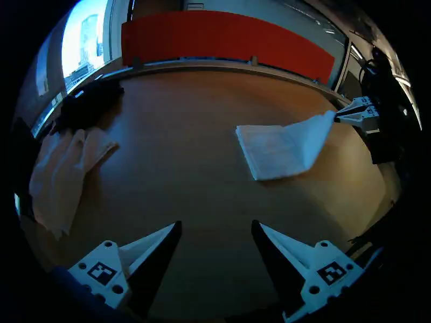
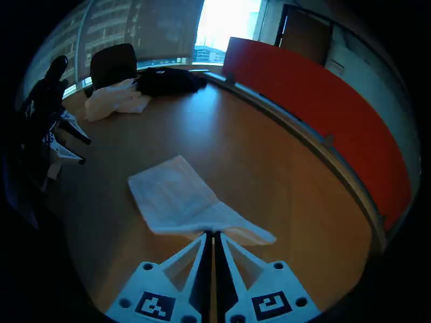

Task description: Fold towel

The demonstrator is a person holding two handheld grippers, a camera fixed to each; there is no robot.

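Right tongs [image 2: 211,237] clamp one towel [image 2: 172,199] corner; my left tongs [image 1: 215,229] gape empty (cloth heap [image 1: 59,172] at nine o'clock).

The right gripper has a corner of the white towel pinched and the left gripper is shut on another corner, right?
No: the left gripper is open over the wooden table, holding nothing, as the left gripper view shows. The right gripper does pinch the white towel.

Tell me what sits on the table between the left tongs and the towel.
Nothing: in the left gripper view, bare wooden table runs from the open left tongs to the towel.
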